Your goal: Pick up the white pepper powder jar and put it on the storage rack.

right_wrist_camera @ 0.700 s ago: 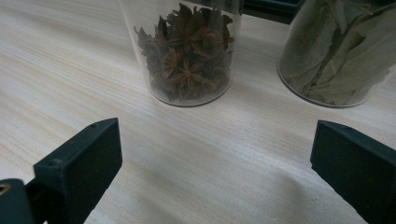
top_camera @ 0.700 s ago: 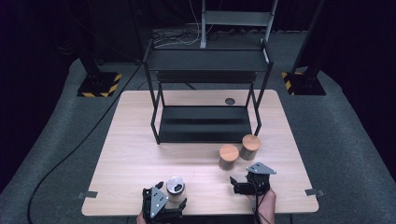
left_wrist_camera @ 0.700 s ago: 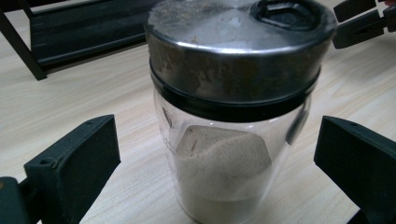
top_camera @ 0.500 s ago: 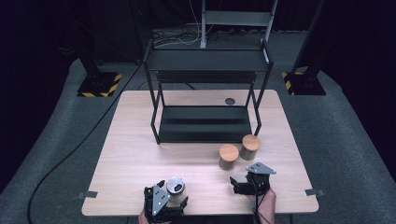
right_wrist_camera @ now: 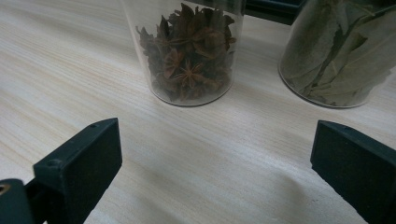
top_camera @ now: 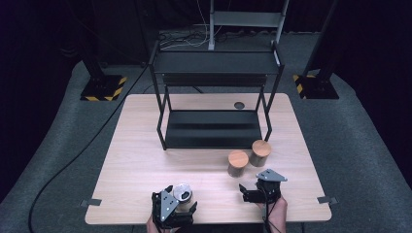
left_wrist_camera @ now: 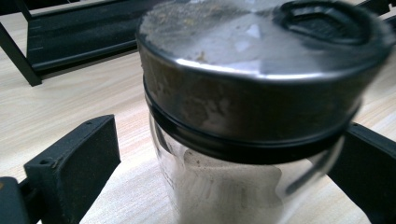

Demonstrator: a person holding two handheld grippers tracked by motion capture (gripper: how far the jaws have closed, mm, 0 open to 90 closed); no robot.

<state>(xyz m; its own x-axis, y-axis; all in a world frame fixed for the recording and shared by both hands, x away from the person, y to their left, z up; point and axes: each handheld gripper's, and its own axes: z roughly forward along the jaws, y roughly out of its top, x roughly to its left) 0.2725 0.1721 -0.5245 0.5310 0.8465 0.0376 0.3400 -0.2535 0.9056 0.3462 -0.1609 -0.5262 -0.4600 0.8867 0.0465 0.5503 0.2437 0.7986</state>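
Observation:
A glass shaker jar (top_camera: 183,192) with a steel lid (left_wrist_camera: 261,42) stands near the table's front edge. My left gripper (top_camera: 176,203) is open around it. In the left gripper view the jar (left_wrist_camera: 224,186) sits between the two black jaws, with a clear gap to the left one. My right gripper (top_camera: 255,188) is open with nothing between its jaws, a little in front of two wooden-lidded jars. The nearer jar (top_camera: 238,162) holds star anise (right_wrist_camera: 191,51). The other jar (top_camera: 260,153) holds bay leaves (right_wrist_camera: 345,51).
A black two-level metal rack (top_camera: 214,128) stands at the back middle of the wooden table (top_camera: 141,160). A small dark round hole (top_camera: 239,105) lies behind the rack's right leg. Dark carpet and stand bases surround the table.

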